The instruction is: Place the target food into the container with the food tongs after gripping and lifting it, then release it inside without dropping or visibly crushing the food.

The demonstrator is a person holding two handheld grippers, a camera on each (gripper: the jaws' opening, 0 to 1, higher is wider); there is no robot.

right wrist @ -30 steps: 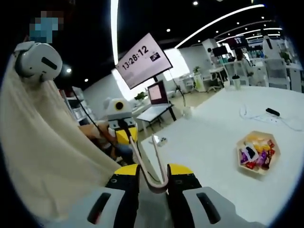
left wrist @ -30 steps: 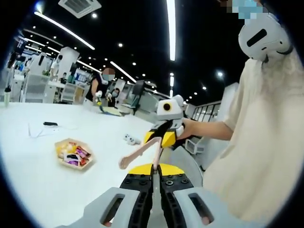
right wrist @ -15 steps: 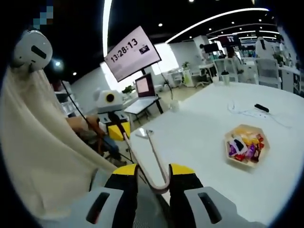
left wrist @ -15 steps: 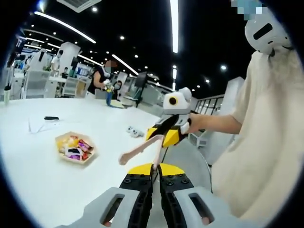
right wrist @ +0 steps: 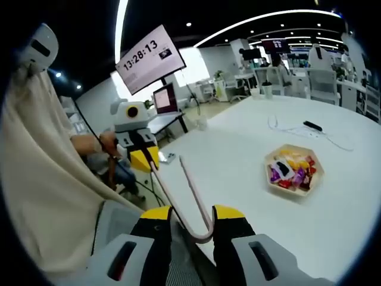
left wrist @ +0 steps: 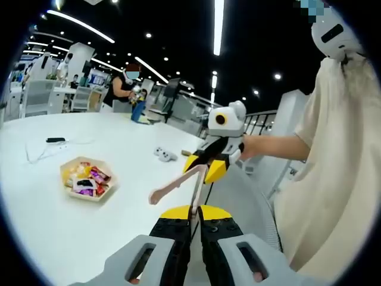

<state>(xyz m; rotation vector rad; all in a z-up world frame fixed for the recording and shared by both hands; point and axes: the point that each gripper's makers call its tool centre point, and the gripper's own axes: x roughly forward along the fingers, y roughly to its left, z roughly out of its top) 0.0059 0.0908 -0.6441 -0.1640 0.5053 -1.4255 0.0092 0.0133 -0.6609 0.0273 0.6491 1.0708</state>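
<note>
Pink food tongs (left wrist: 191, 182) stretch between my two grippers above the white table (left wrist: 89, 232). My left gripper (left wrist: 193, 215) is shut on the tip of one tong arm; the other tip (left wrist: 156, 195) hangs free. My right gripper (right wrist: 193, 217) holds the tongs' bent end (right wrist: 199, 229) between its jaws and appears ahead in the left gripper view (left wrist: 208, 167). The left gripper (right wrist: 143, 159) sits at the far end of the tongs in the right gripper view. A hexagonal tray (left wrist: 64, 173) (right wrist: 271, 165) of colourful wrapped snacks rests on the table, well apart from the tongs.
A black item with a thin cable (left wrist: 53, 140) (right wrist: 312, 126) lies beyond the tray. A small white object (left wrist: 162, 155) sits near the table edge. The person in a cream garment (left wrist: 333, 179) stands close. A clock screen (right wrist: 149, 56) and far desks with people (left wrist: 128, 83) stand behind.
Both views have shifted with the hands, so the tray sits a little differently in each picture. Both grippers keep the same hold on the tongs.
</note>
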